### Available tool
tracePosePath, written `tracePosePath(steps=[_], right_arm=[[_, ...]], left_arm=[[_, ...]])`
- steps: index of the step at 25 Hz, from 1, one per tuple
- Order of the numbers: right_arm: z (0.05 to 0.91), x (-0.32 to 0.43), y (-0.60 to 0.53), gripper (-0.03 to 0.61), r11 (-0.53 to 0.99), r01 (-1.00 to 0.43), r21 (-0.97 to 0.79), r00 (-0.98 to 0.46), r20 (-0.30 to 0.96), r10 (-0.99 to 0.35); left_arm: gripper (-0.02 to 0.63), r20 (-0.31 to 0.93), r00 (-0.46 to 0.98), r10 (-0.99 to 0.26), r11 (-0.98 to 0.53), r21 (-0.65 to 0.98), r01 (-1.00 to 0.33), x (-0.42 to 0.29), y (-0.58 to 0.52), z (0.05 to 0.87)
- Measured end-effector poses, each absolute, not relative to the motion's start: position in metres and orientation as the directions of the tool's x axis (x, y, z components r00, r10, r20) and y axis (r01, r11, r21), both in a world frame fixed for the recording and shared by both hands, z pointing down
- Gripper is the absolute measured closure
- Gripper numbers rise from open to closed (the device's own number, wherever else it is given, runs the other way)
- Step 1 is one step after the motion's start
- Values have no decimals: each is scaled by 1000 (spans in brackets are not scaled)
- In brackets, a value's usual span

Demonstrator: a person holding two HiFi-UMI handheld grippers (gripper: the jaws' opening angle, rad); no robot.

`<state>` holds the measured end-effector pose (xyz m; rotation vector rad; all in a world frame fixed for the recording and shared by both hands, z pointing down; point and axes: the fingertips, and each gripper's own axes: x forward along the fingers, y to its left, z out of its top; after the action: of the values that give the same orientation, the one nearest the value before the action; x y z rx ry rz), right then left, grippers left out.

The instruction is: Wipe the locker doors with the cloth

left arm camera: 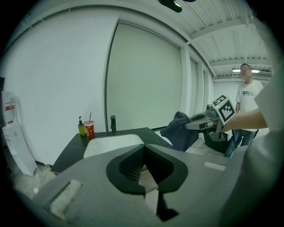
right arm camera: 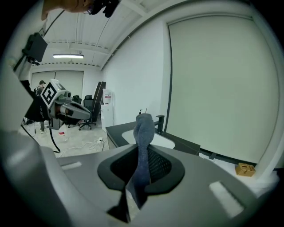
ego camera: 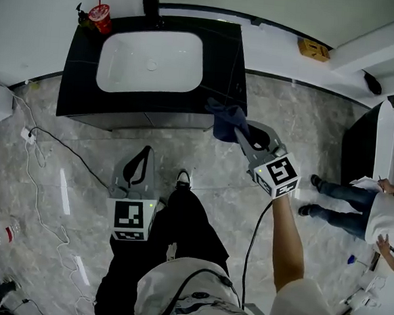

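Nothing legible here, no words, no numbers. Just square black-and-white codes on the lower-centre marker cube point(ego camera: 132, 220) and the right-of-centre marker cube point(ego camera: 278, 175) (patterns, not lettering).

Dark blue cloth point(ego camera: 226, 120). Black counter point(ego camera: 221, 67), white basin point(ego camera: 150, 63), black tap point(ego camera: 152, 4), red cup point(ego camera: 100, 18), yellow-green bottle point(left arm camera: 82, 128). Grey marbled floor point(ego camera: 184, 152). Grey left gripper point(ego camera: 144, 151) and right gripper point(ego camera: 243, 134), with black-and-white square-patterned markers point(ego camera: 278, 173).
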<state>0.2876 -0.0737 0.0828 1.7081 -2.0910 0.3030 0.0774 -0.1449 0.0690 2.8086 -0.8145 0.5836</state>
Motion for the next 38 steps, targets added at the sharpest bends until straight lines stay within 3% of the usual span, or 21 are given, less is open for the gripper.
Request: tracePosePath(steps=[7,14,26,38], right_arm=[[125,236,-45,528,254,-960,118,-178,445,-878],[206,220,-35,528,318,-936,149,-226,435,-871],[353,271,-53,526,310,-909,279,-216,321,-922],[396,327,-78,526,194,-897,398,-154,131,-979]], left_arm=[[611,439,745,-503,-822,23,-568,13,-130,117],[611,443,720,-535,-798,15,-602,-8,-132,203],[611,374,691,-619,-751,-24,-660,-10,-140,374],[611,215,726,-653,-751,-55,-658,33,-159,462]])
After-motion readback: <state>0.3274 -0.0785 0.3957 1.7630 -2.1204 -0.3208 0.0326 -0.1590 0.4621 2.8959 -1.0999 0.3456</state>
